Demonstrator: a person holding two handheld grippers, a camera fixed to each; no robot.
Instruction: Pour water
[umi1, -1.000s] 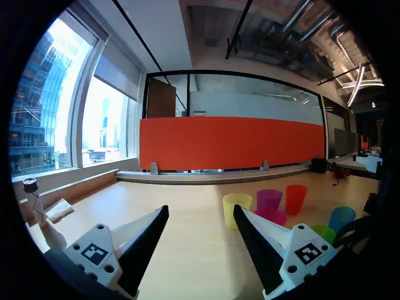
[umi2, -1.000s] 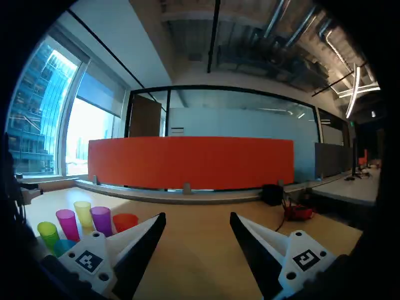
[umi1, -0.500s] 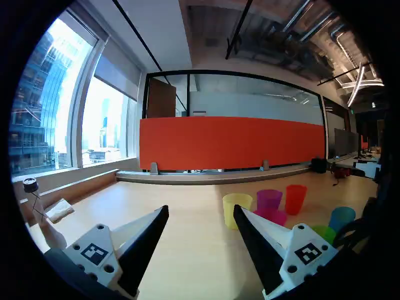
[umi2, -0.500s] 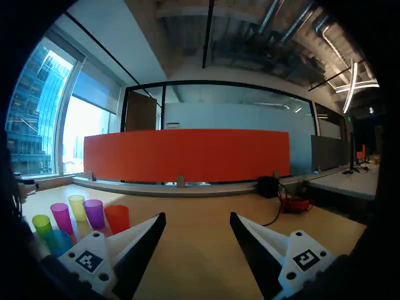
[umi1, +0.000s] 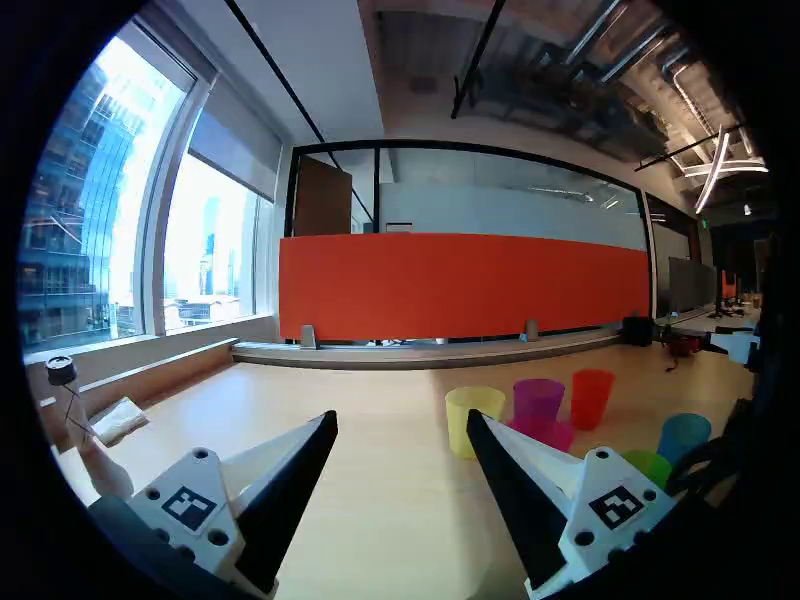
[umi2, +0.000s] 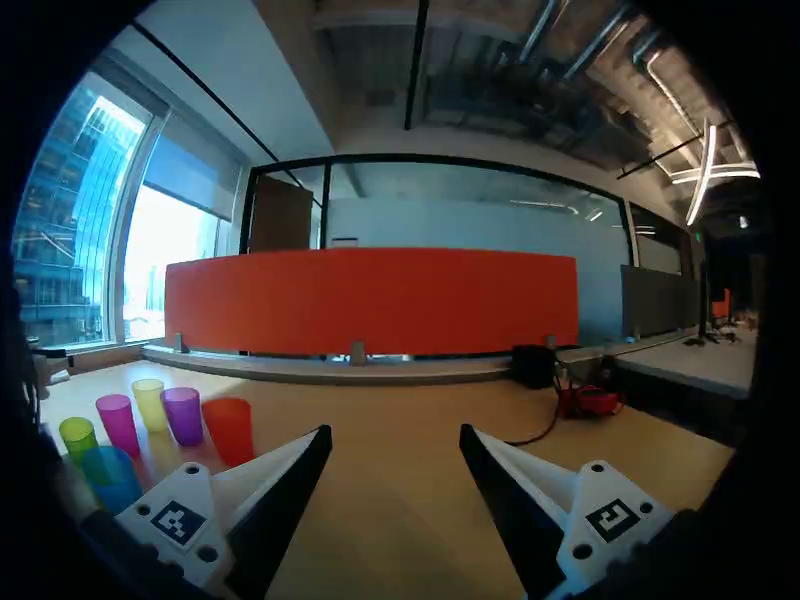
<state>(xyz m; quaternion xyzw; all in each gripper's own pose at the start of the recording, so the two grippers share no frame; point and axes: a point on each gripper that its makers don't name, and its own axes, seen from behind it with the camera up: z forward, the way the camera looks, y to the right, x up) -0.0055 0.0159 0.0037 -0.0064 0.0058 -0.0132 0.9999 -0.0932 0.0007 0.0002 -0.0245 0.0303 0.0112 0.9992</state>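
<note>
Several coloured plastic cups stand together on a light wooden table (umi1: 380, 470). In the left gripper view a yellow cup (umi1: 473, 418), a purple cup (umi1: 538, 400), an orange cup (umi1: 590, 397), a magenta cup (umi1: 548, 433), a blue cup (umi1: 684, 437) and a green cup (umi1: 650, 466) sit ahead and to the right. My left gripper (umi1: 400, 428) is open and empty, its right finger close to the yellow cup. In the right gripper view the same cups stand at the lower left: orange cup (umi2: 230, 429), purple cup (umi2: 183, 414), yellow cup (umi2: 149, 403). My right gripper (umi2: 396, 442) is open, holding nothing.
An orange partition (umi1: 460, 285) runs along the table's far edge. Tall windows (umi1: 90, 230) line the left side, with a wooden ledge (umi1: 150, 375) below. A red cable bundle (umi2: 588, 400) and a black box (umi2: 530, 366) lie at the back right.
The right gripper view has risen and tipped down a little, so the cups sit higher and farther apart in it. The left gripper view has stayed still.
</note>
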